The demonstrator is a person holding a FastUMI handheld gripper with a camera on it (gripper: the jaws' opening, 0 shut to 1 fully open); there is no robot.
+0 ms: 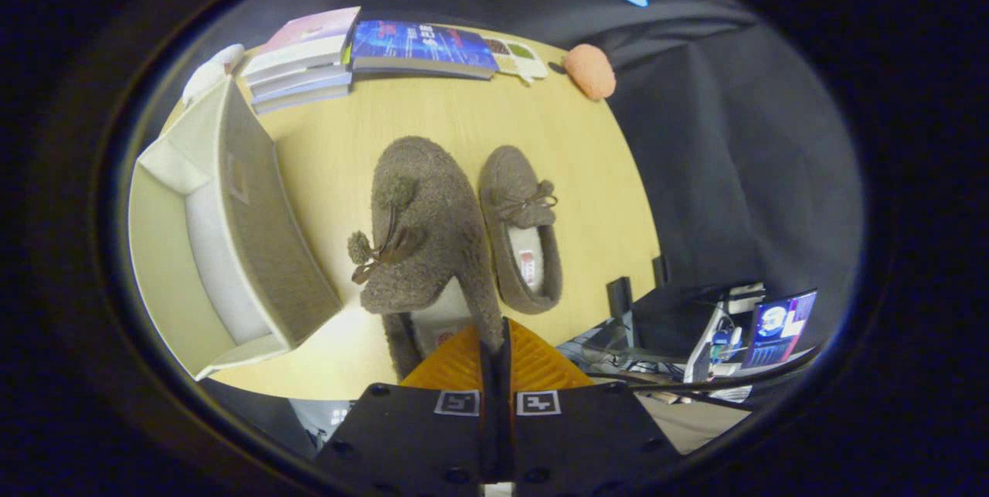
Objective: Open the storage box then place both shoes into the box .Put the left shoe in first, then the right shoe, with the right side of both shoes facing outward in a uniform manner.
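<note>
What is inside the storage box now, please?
The storage box stands open, showing only its pale lining. Its near wall hides the rest. Both shoes are outside: the claw grips the left shoe, beside the right shoe.

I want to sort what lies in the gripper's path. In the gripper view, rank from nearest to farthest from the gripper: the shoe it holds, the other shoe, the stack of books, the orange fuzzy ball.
1. Held shoe, its side wall pinched between the closed fingers of the gripper.
2. Other shoe, on the table just beyond and to the right.
3. Stack of books at the table's far edge, left, and orange fuzzy ball at the far edge, right: too close to call.
</note>
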